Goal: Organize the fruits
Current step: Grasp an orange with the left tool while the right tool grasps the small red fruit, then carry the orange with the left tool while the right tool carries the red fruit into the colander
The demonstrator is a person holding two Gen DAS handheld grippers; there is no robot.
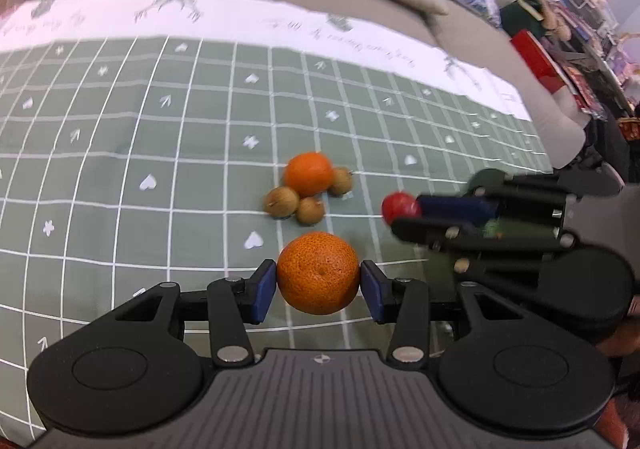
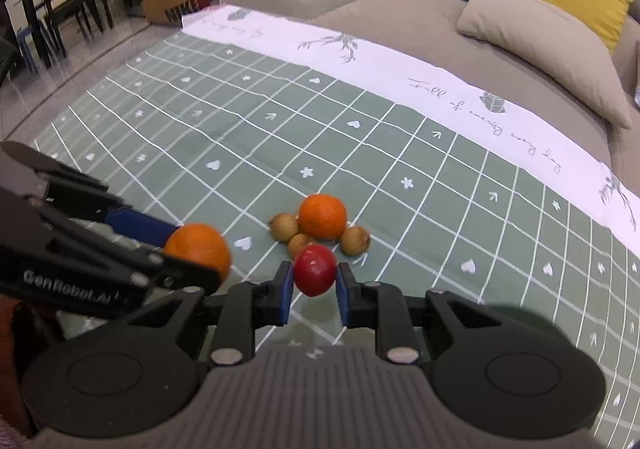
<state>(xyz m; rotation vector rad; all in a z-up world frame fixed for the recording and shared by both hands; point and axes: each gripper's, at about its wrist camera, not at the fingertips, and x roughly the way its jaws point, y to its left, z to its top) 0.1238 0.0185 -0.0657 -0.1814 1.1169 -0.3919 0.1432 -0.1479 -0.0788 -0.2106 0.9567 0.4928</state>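
While each claw grips fruit, brown fruits point(image 1: 310, 210) crowd another orange point(image 1: 309, 173).

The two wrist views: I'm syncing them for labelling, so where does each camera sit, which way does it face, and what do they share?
Left wrist view: on the left gripper, angled down along its fingers at the large orange they clamp; the right gripper crosses at right.
Right wrist view: on the right gripper, angled down at the red fruit it clamps; the left gripper enters at left.
Shared: the green grid cloth, the sofa, the small orange amid three brown fruits.
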